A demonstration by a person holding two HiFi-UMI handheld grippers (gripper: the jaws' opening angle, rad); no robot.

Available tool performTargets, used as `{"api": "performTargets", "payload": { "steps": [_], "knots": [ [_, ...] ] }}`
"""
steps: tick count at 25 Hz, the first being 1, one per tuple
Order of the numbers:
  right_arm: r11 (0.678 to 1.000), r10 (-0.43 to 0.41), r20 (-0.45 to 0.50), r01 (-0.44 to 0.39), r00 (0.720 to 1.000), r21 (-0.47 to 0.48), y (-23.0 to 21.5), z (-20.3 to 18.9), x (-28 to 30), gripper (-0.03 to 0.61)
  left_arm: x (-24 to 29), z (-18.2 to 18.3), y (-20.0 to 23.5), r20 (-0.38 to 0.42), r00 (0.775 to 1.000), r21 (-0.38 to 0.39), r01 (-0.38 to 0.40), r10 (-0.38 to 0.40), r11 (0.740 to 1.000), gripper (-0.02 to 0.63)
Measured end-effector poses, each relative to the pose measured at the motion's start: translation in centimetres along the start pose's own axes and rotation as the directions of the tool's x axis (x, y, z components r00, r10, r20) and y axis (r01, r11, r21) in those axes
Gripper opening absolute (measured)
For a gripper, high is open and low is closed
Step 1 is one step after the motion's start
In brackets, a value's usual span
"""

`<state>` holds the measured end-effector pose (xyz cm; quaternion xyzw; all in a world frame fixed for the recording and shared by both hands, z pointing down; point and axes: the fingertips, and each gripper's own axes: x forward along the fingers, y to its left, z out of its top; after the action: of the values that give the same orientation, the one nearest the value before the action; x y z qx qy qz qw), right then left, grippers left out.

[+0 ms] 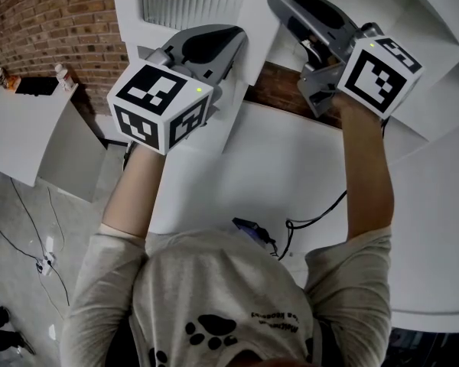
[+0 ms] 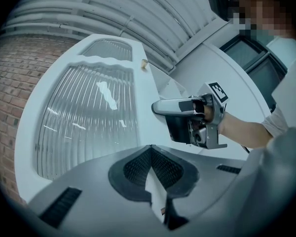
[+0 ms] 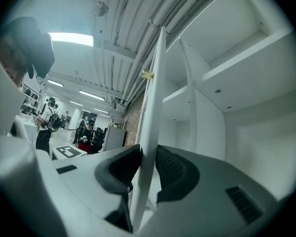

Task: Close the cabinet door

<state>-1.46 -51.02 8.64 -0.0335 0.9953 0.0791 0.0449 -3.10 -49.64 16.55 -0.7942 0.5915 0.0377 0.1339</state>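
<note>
— White-painted cabinet door, caught edge-on in the right gripper view, standing open off the cabinet's front edge. Sat clamped between the pads of the right gripper, one pad flat on each face.
— Borne out by the head view?
— Only partly. Showed both grippers raised side by side against the white cabinet, marker cubes toward the camera, but hid the pads.
— And the left gripper?
— Closed as well, judged from its own view: pad tips together, a white wedge of the door's edge pinched lower down between them.
— Ribbed glass anywhere else?
— Filled the left gripper view as the door's panel. Barely glimpsed at the head view's top edge. Missed altogether from the right gripper, looking along the door's edge.
— Shelves?
— Seen bare and white only from the right gripper, right of the door. Also picked up distant people at that view's left edge, under ceiling lights.
— Brick wall?
— Lay left of the door in the left gripper view, and in the head view's upper left corner.
</note>
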Motion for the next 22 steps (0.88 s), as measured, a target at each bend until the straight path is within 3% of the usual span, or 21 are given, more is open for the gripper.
{"api": "performTargets", "payload": {
  "steps": [22],
  "knots": [
    [0.998,-0.050,0.045,0.049,0.998,0.039,-3.4,-0.6,0.3,0.123,2.6,-0.6,0.7,-0.029,0.997,0.006,0.077,-0.077,0.997,0.009]
  ]
}}
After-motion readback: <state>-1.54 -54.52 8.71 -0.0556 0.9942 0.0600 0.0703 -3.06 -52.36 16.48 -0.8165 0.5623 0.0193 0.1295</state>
